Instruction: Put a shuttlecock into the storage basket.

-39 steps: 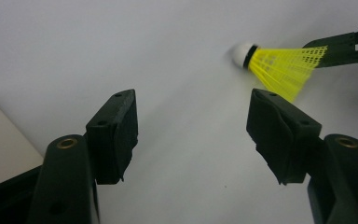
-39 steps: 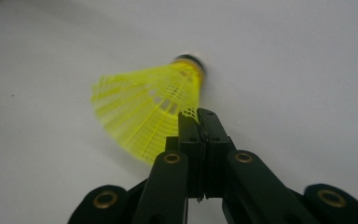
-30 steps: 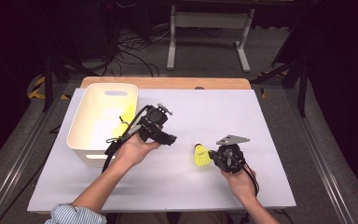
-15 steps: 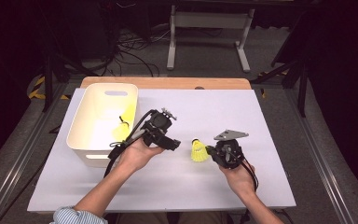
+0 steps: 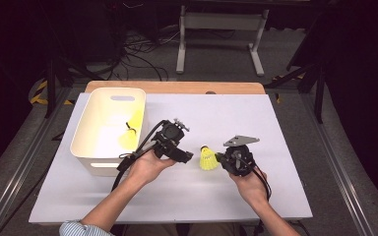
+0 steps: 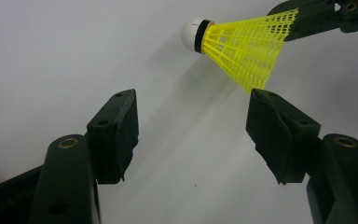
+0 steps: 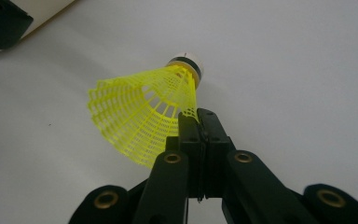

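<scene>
A yellow shuttlecock (image 5: 207,158) with a white cork hangs just above the white table (image 5: 275,128). My right gripper (image 5: 220,158) is shut on the rim of its mesh skirt. In the right gripper view the shuttlecock (image 7: 144,112) juts out from my right gripper (image 7: 198,116), whose jaws are pressed together on the mesh. My left gripper (image 5: 187,156) points at it from the left and is open. In the left gripper view the shuttlecock (image 6: 242,44) lies beyond my left gripper (image 6: 191,130), with nothing between the jaws. A second yellow shuttlecock (image 5: 128,138) lies in the bin.
A cream plastic bin (image 5: 86,132) stands on the left side of the table, just behind the left hand. A wooden board (image 5: 177,87) runs along the table's far edge. Cables trail from both grippers toward the person.
The right gripper has carried the shuttlecock slightly left and away from the person, closer to the left gripper. The left gripper has shifted a little to the right.
</scene>
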